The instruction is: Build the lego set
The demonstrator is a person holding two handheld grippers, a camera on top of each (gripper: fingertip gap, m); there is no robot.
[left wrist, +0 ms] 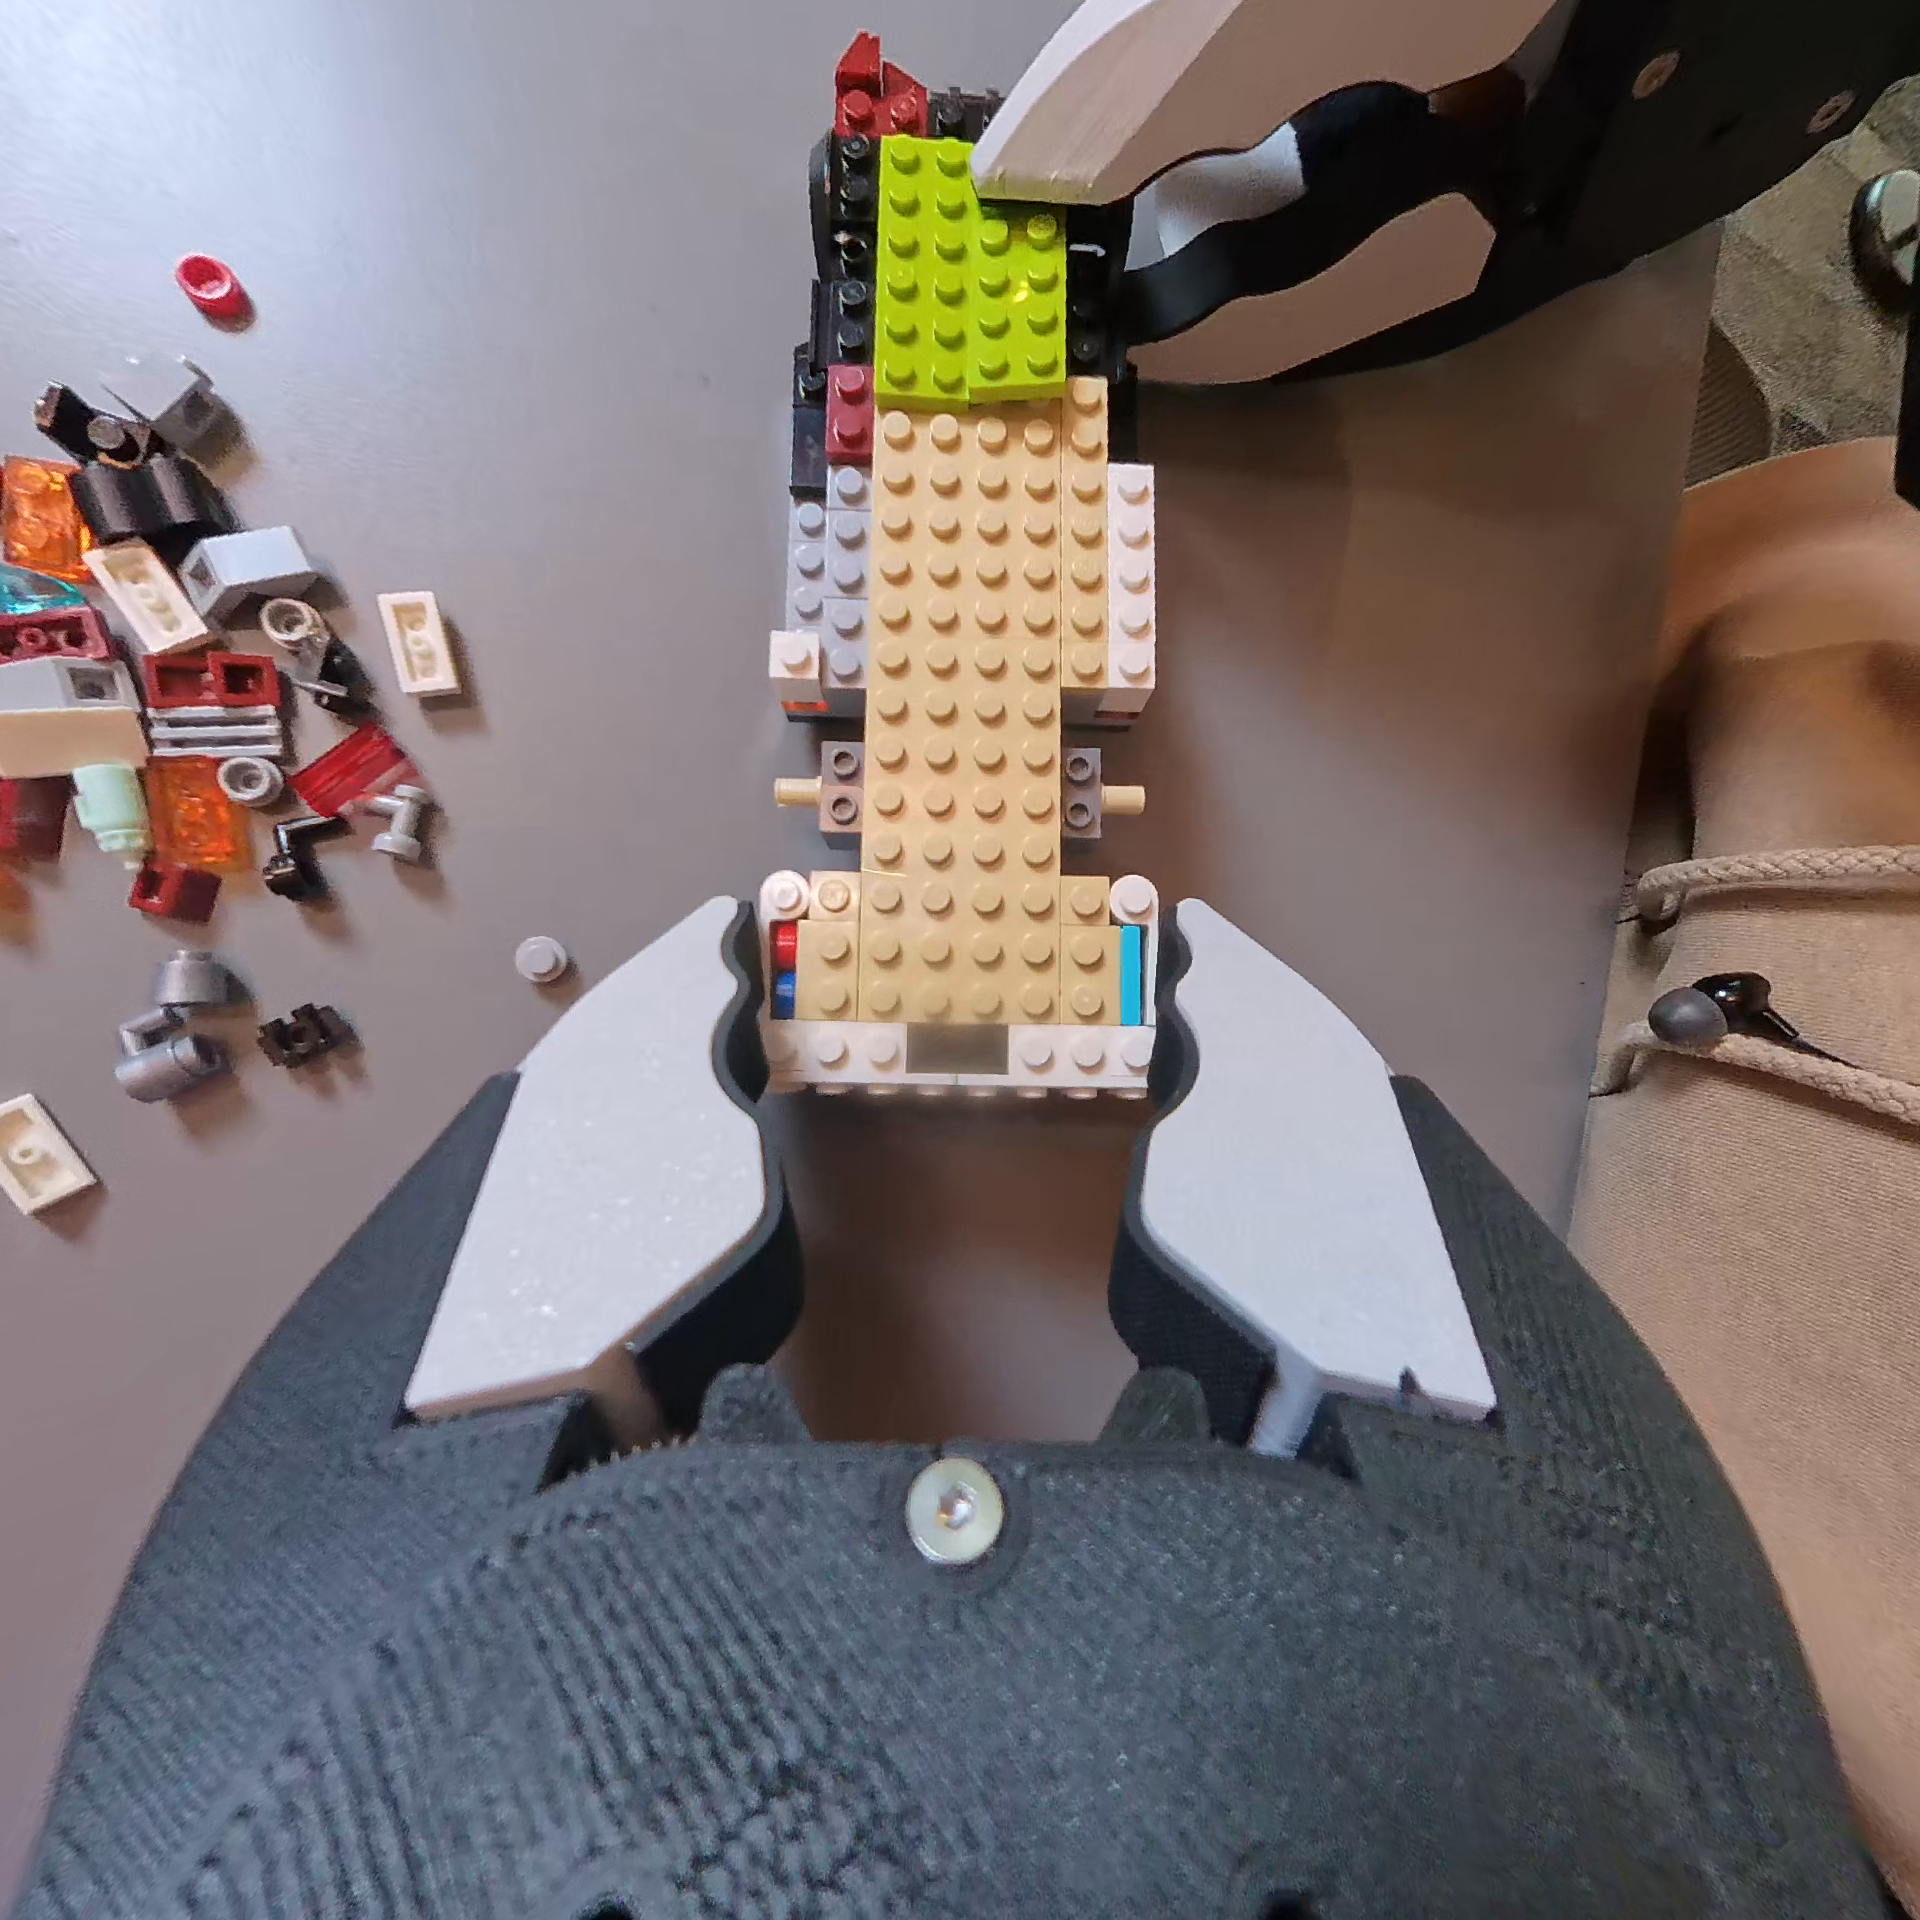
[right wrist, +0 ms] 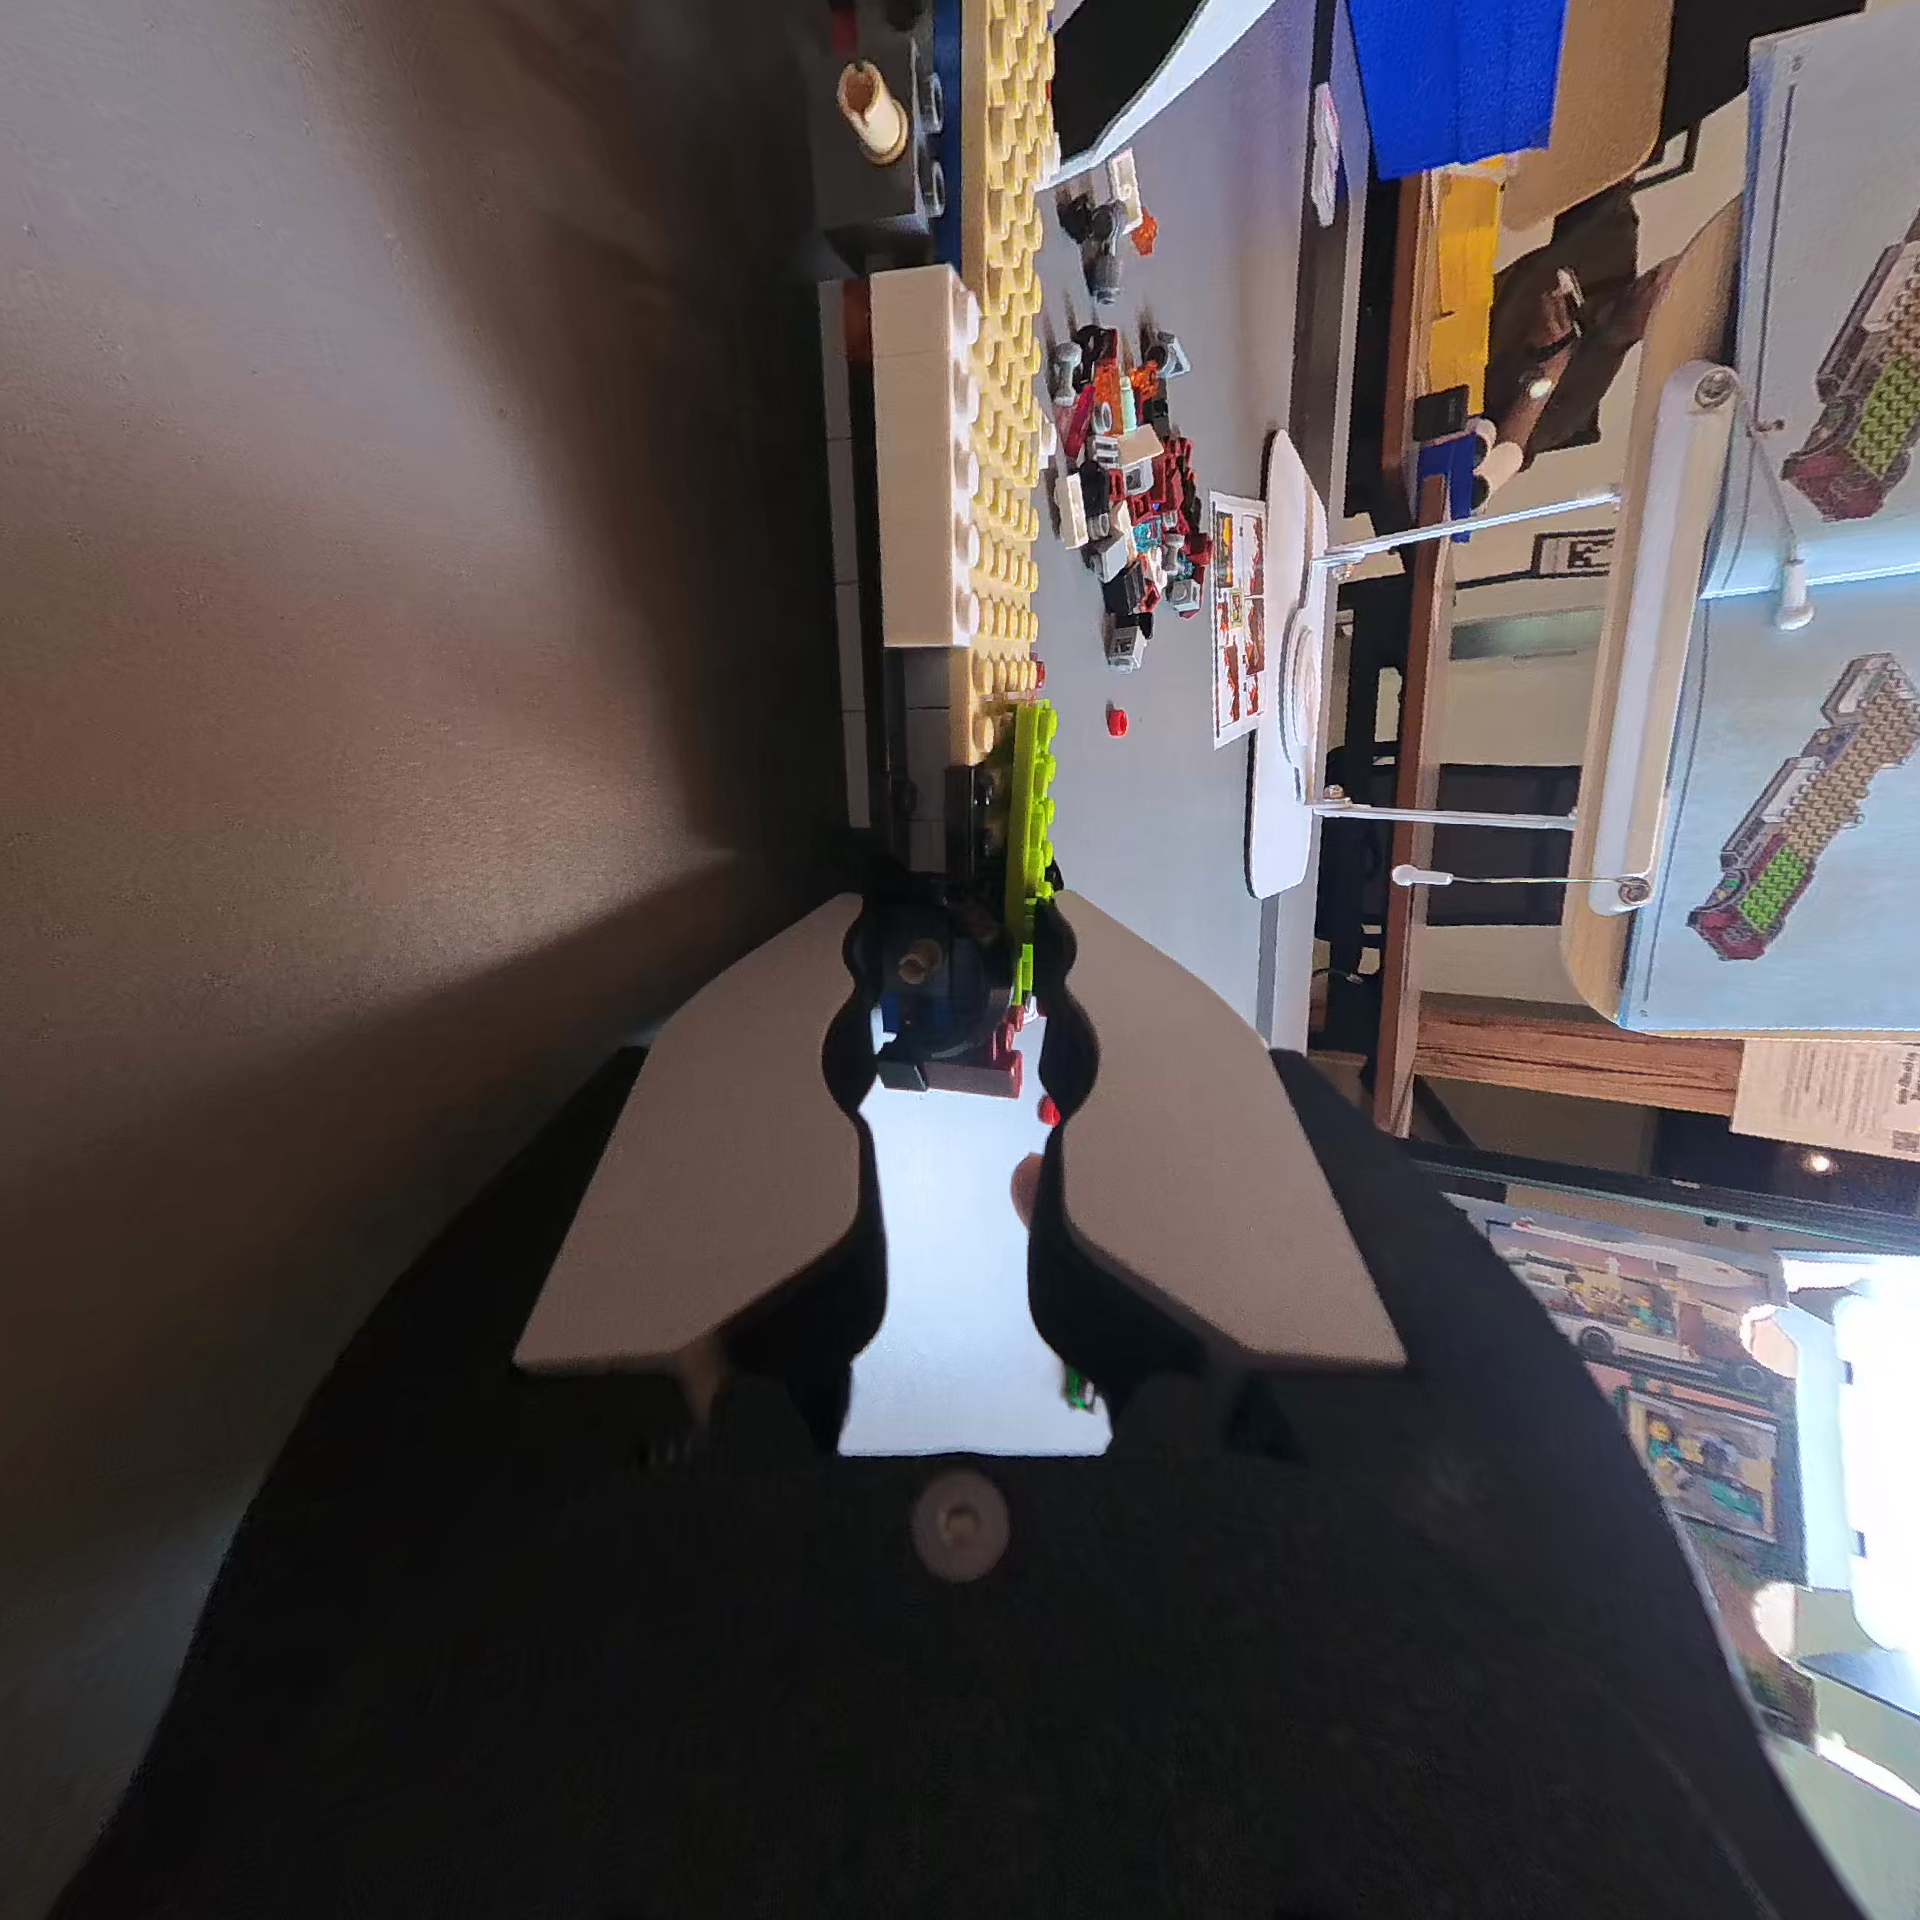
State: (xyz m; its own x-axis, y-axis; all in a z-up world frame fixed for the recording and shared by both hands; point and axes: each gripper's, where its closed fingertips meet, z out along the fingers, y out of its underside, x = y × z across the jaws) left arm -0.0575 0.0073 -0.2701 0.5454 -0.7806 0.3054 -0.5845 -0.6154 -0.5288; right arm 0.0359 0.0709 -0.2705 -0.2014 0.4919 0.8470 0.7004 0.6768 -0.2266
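My left gripper (left wrist: 958,997) had its two fingers spread wide and pressed against the sides of the near end of the brick model (left wrist: 971,727), one pad on the flank with the small red and blue pieces, the other on the light blue strip, so the long tan-topped body ran straight out ahead of me along the line of my fingers. My right gripper (right wrist: 951,987) was narrowed onto the far end of that same model from its side, one finger (right wrist: 1122,1039) lying over the lime green plate (right wrist: 1031,810) and the other under the dark underside by the wheel. I judged that the green plate sat slightly tilted, so a square, even squeeze through the stack seemed the sound way, with my left grip kept firm and level to stop the body from twisting. The left tool lay low and nearly flat over the grey table (left wrist: 416,208), pointing away from the body; the right was rolled onto its side and reached across from the right. Out to the left of my left fingers lay the loose pieces (left wrist: 156,675), well apart, with one grey round stud (left wrist: 540,956) near the left pad.
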